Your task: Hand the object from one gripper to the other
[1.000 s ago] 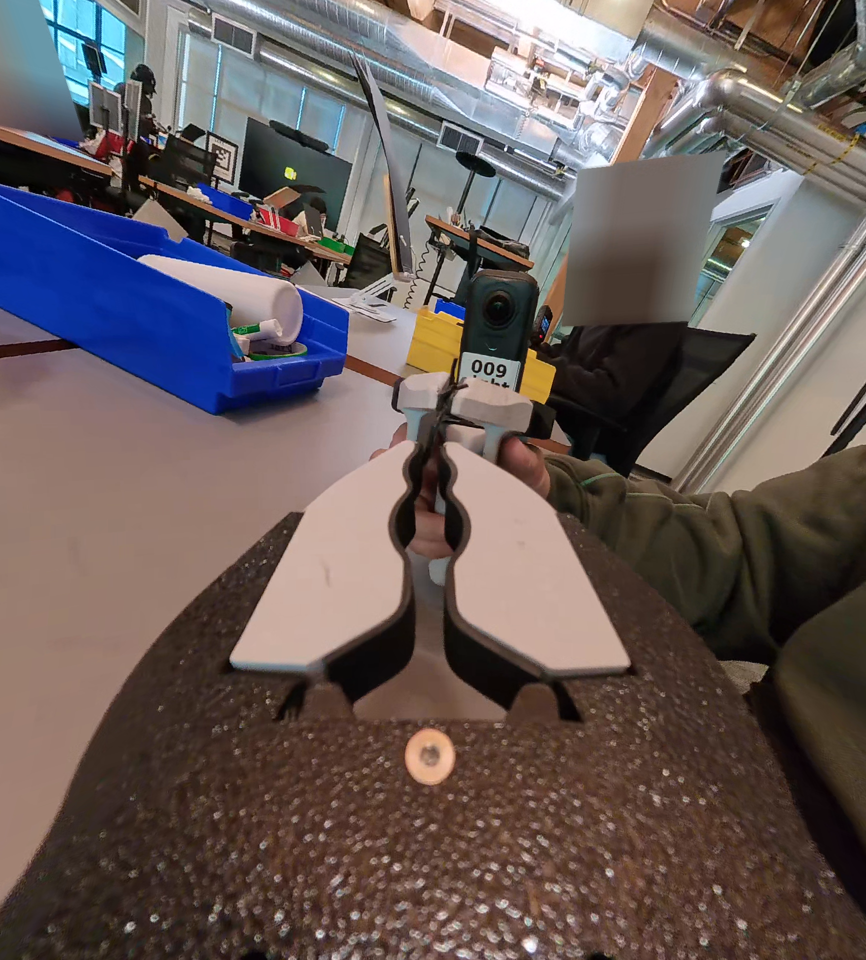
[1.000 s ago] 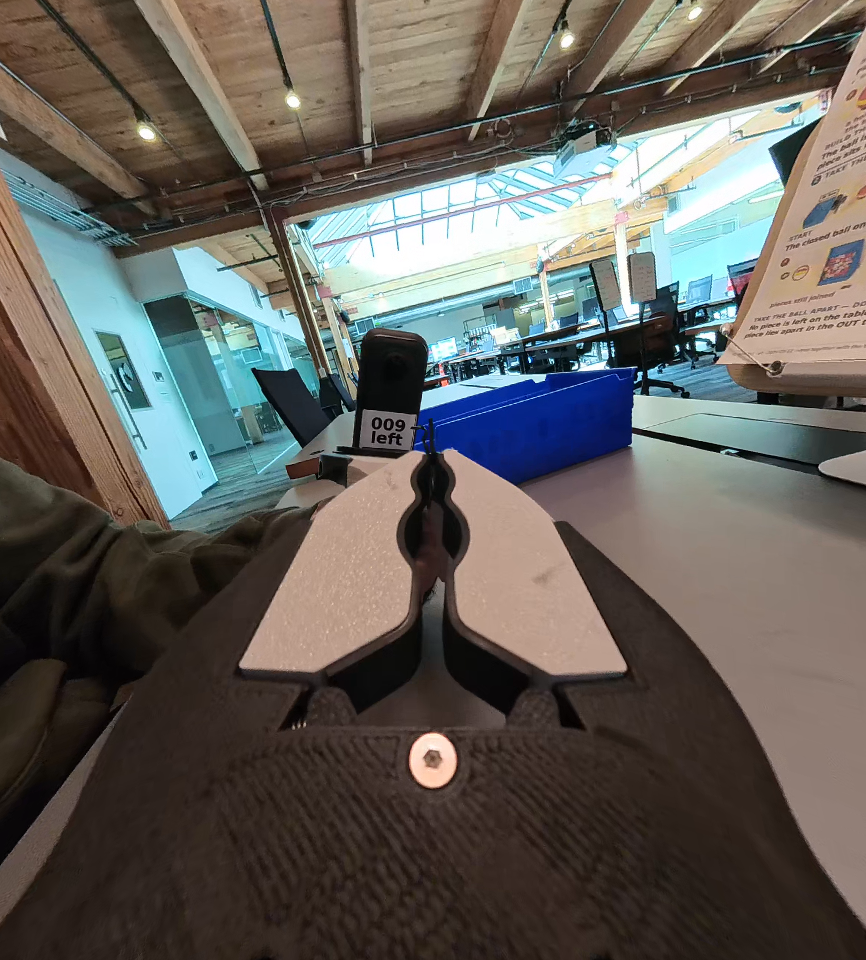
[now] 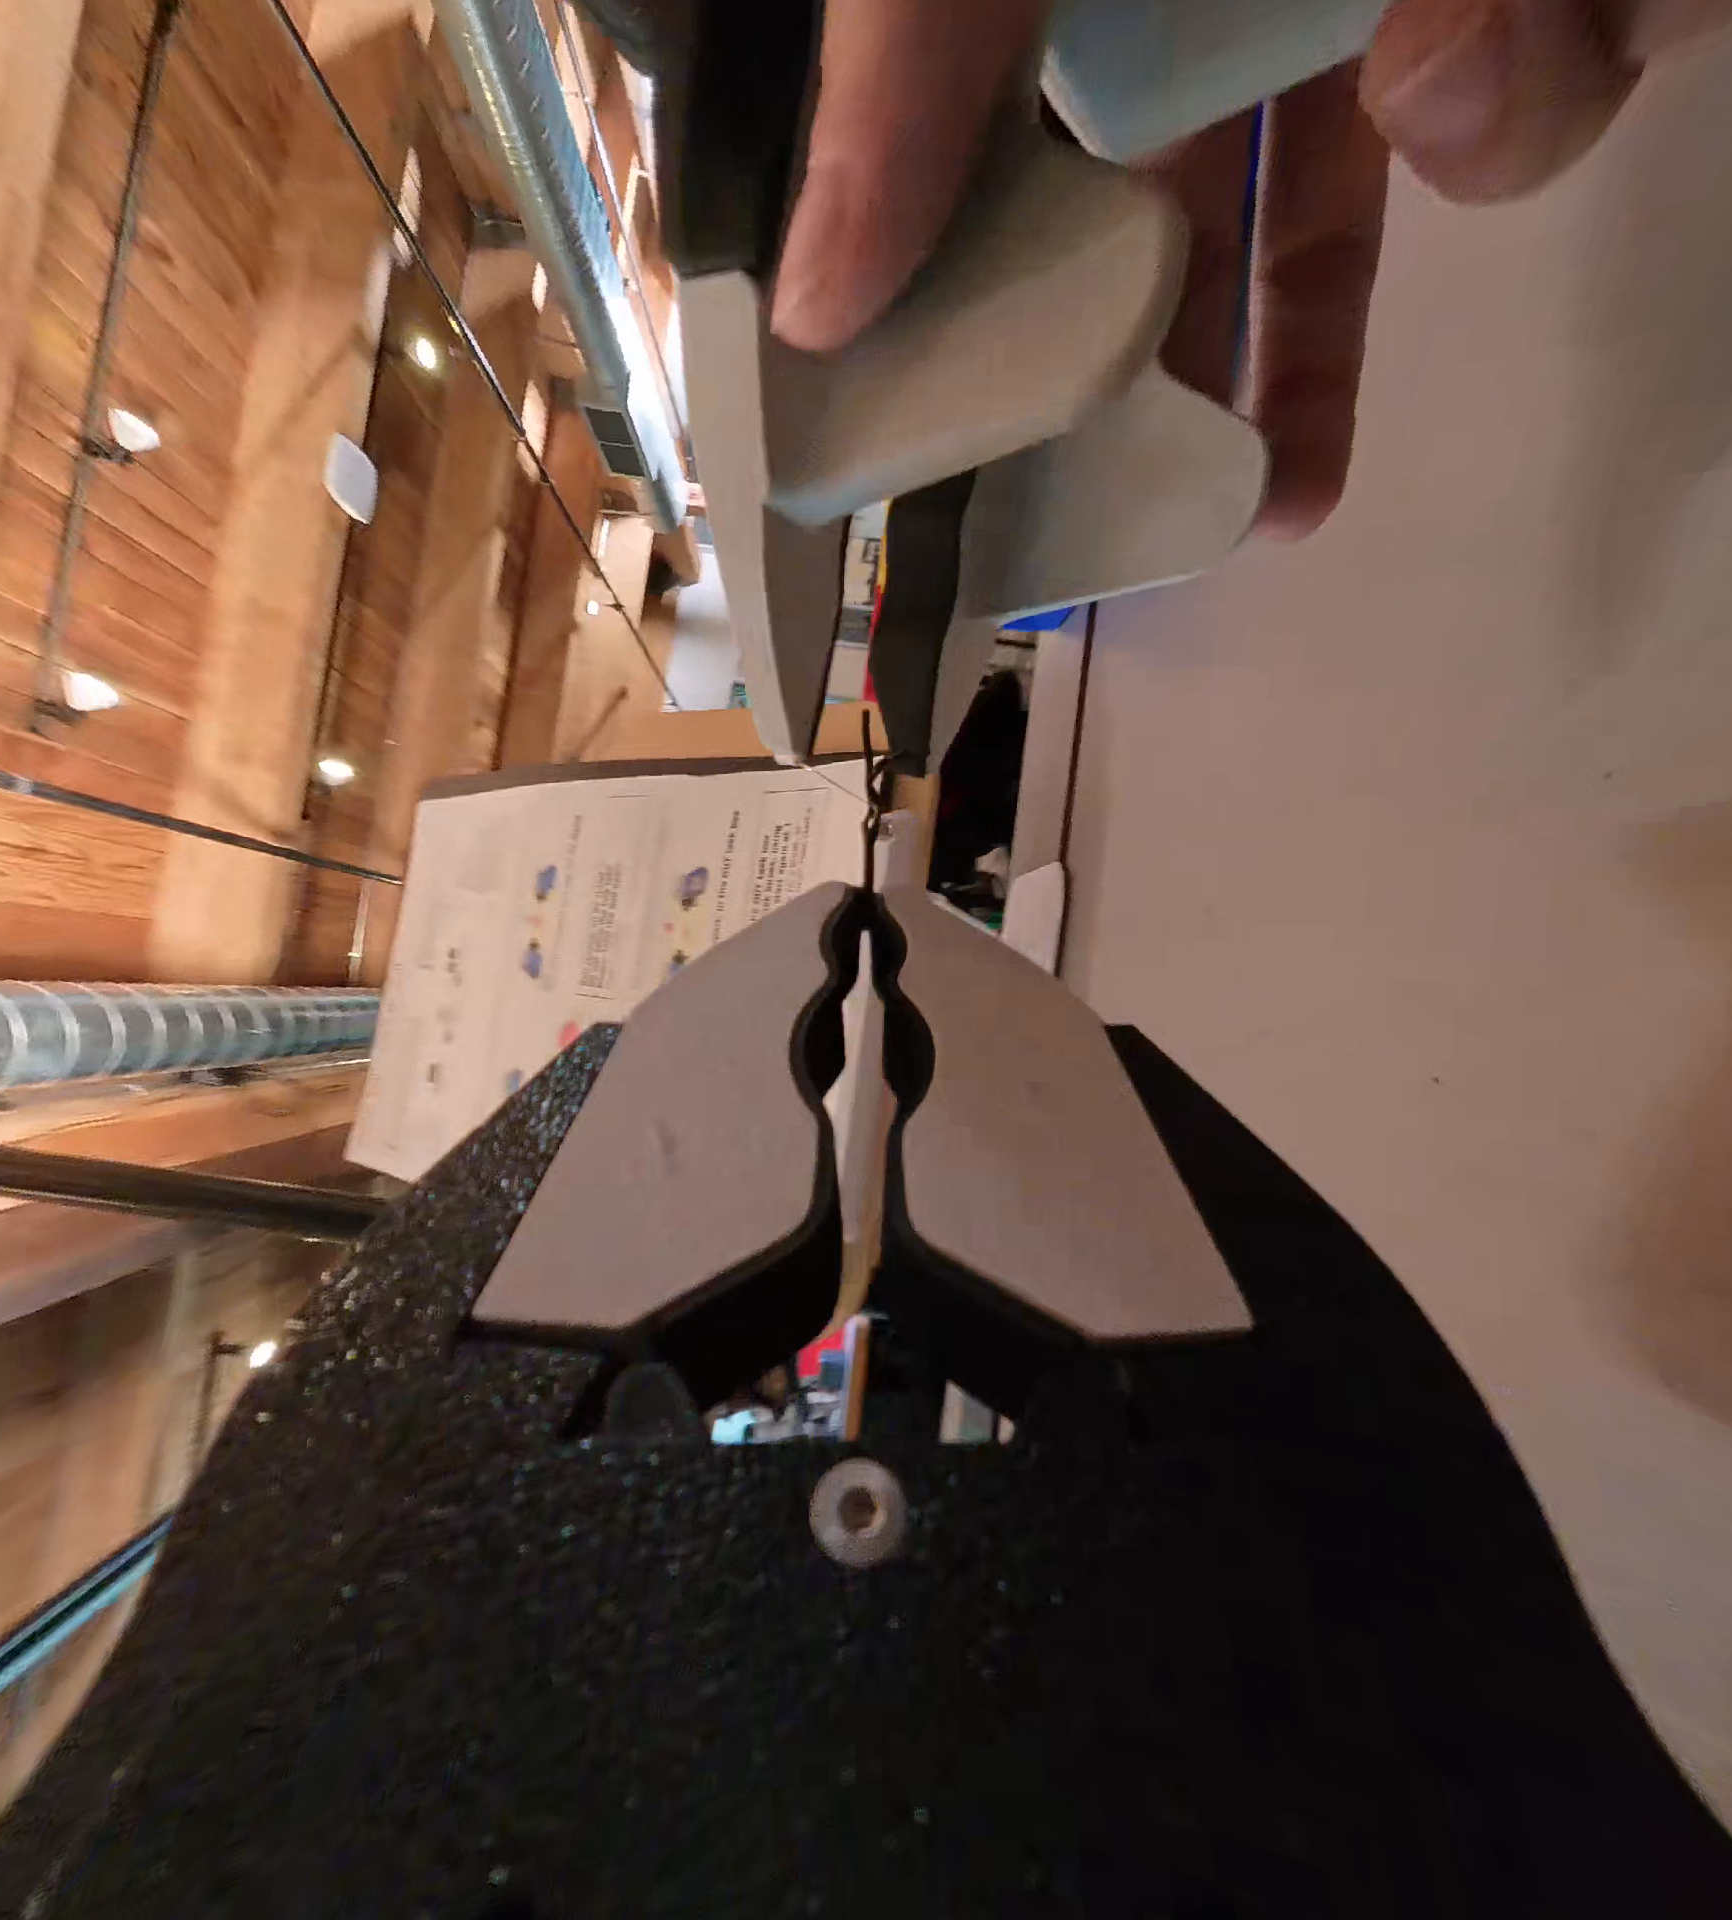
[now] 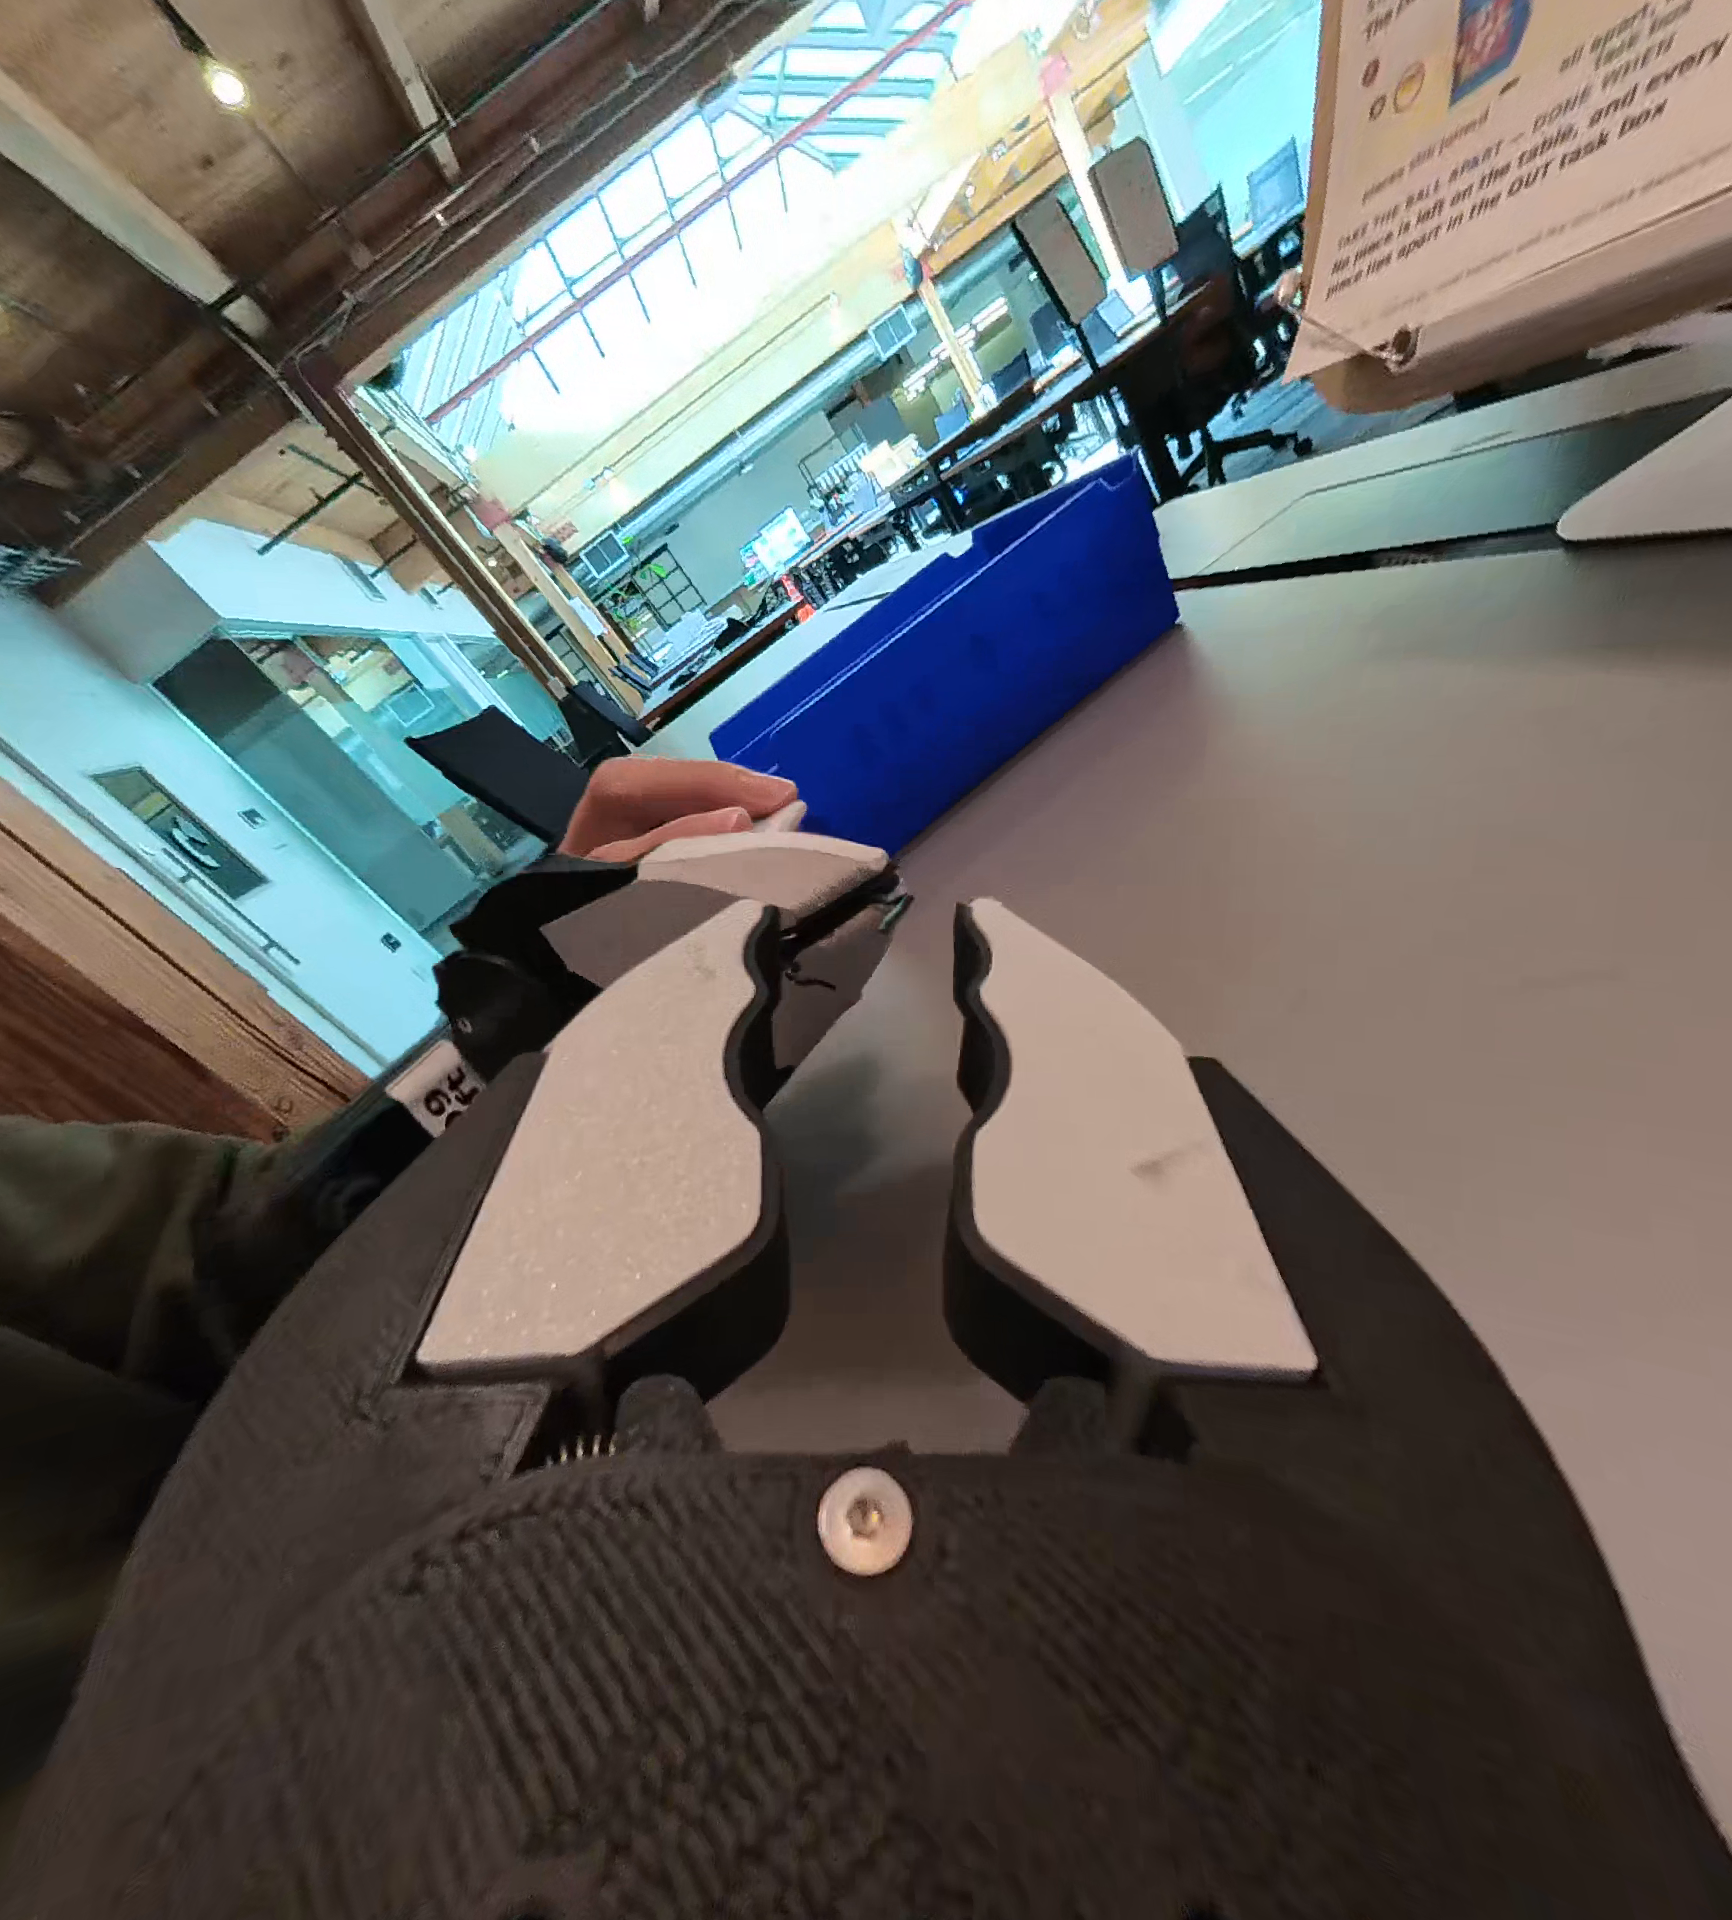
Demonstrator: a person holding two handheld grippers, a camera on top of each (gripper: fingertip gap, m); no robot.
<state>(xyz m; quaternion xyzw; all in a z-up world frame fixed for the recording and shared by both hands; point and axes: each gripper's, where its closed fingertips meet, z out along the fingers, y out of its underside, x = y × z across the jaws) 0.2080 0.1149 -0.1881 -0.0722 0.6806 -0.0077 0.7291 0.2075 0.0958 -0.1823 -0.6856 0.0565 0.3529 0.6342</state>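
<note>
Black wire object [image 3: 874, 821] pinched by left hand-held gripper [image 3: 867, 914] (right [image 4: 857, 920] agape).

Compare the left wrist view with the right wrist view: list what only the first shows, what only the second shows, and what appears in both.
Only the left wrist view: a silver duct under wooden beams, and a person's fingers wrapped round the right gripper.
Only the right wrist view: a green sleeve and the bright skylight.
Both: the left gripper shut on a thin black wire, the right gripper with jaws apart, the grey table and a printed sheet.
</note>
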